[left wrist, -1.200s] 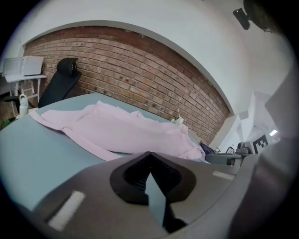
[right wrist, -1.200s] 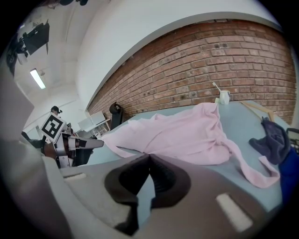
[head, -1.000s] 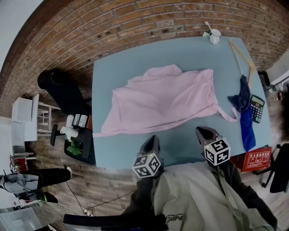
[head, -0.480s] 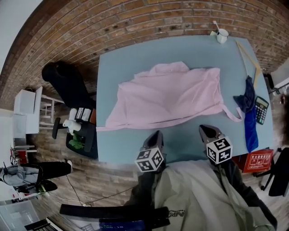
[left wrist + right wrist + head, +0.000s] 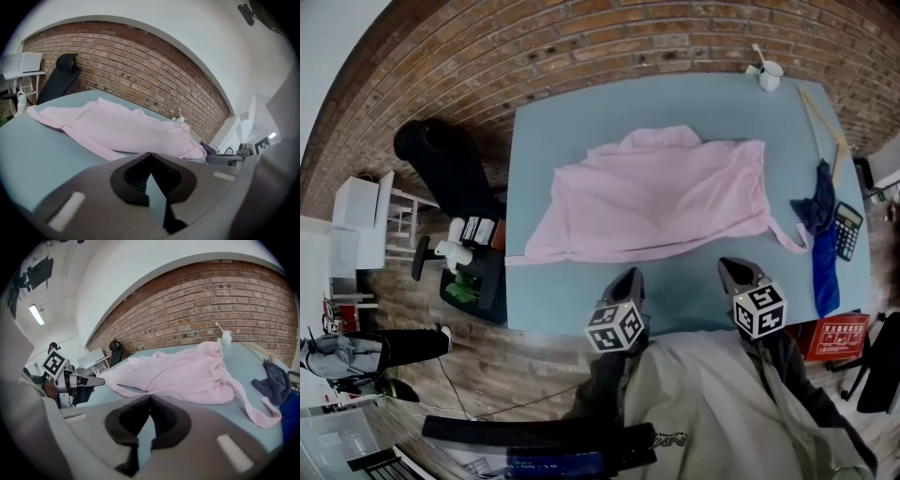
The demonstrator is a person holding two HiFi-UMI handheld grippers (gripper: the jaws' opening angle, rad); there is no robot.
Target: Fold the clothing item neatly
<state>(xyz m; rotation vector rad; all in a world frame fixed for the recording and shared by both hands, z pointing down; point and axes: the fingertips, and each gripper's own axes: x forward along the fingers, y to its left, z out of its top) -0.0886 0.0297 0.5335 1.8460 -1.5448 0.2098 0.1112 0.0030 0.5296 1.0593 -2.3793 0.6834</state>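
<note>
Pink garment (image 5: 661, 202) spread mid-bench (image 5: 553, 300), long axis left–right, lying beyond both tools. Left tool (image 5: 629, 276), right tool (image 5: 733, 266): closed, empty, near front hem, not touching. Right tool nearer trailing sleeve (image 5: 787, 240).

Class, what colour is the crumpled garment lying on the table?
Pale pink garment, clearest in the head view.

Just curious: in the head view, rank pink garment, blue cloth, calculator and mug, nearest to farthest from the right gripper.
1. Pink garment, just ahead.
2. Blue cloth, right.
3. Calculator, right edge.
4. White mug, far corner.
</note>
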